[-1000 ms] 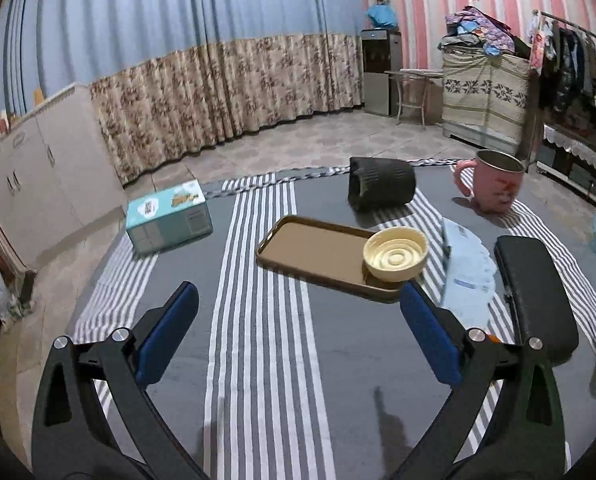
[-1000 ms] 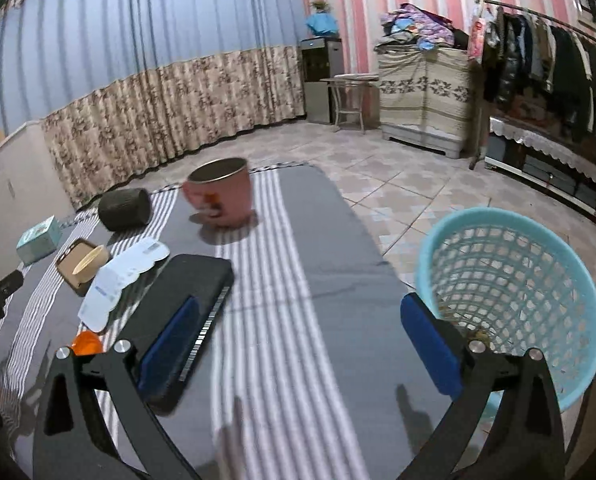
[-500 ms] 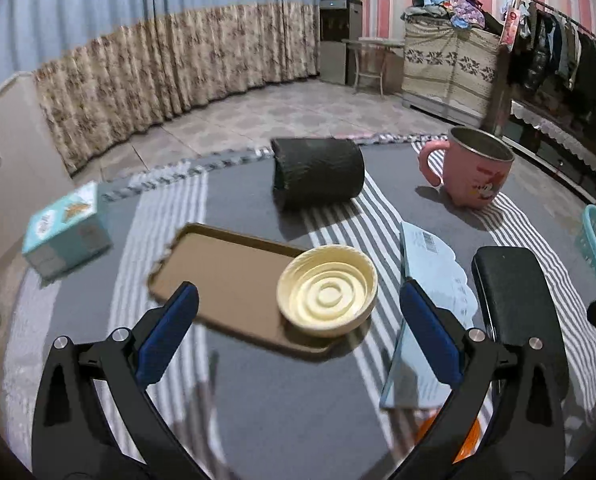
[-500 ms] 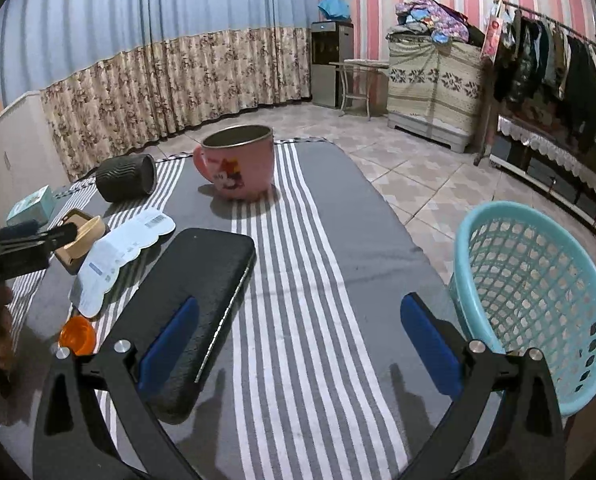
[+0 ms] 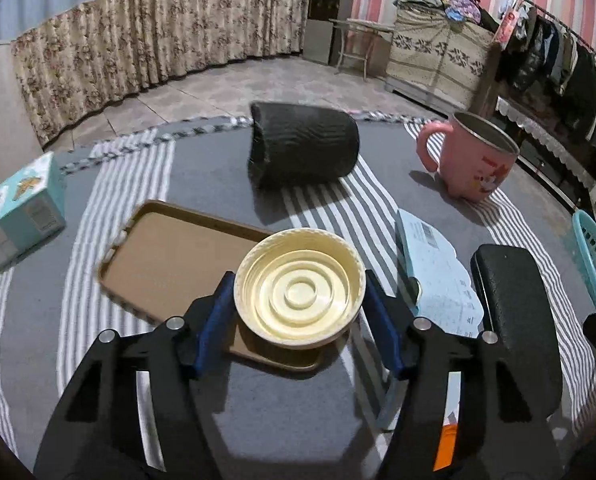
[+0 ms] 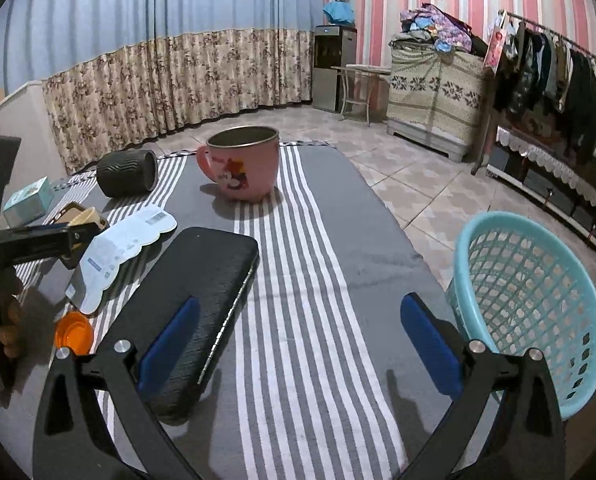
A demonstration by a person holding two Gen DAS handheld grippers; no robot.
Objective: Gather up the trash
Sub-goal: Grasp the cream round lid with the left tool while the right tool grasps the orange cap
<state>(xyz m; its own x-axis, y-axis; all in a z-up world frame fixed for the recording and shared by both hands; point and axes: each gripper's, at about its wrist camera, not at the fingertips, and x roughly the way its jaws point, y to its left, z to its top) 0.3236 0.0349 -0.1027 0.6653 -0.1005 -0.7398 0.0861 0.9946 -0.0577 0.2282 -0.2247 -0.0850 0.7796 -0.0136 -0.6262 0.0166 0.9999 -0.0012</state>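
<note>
Lid [image 5: 299, 286], cream, sits between my left gripper [image 5: 298, 318] pads, jaws closed against its rim, over the near corner of the brown tray [image 5: 166, 256]. Right gripper [image 6: 298, 344] hangs above the striped worktop [image 6: 317, 280], jaws wide open, nothing between them. Basket [image 6: 533, 292] stands just beside the worktop's right edge. Orange cap [image 6: 73, 332] lies near the black case [image 6: 202, 292].

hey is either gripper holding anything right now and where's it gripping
The left gripper has its blue pads against opposite sides of the rim of the cream lid, which lies on the brown tray. The right gripper is open and empty.
</note>
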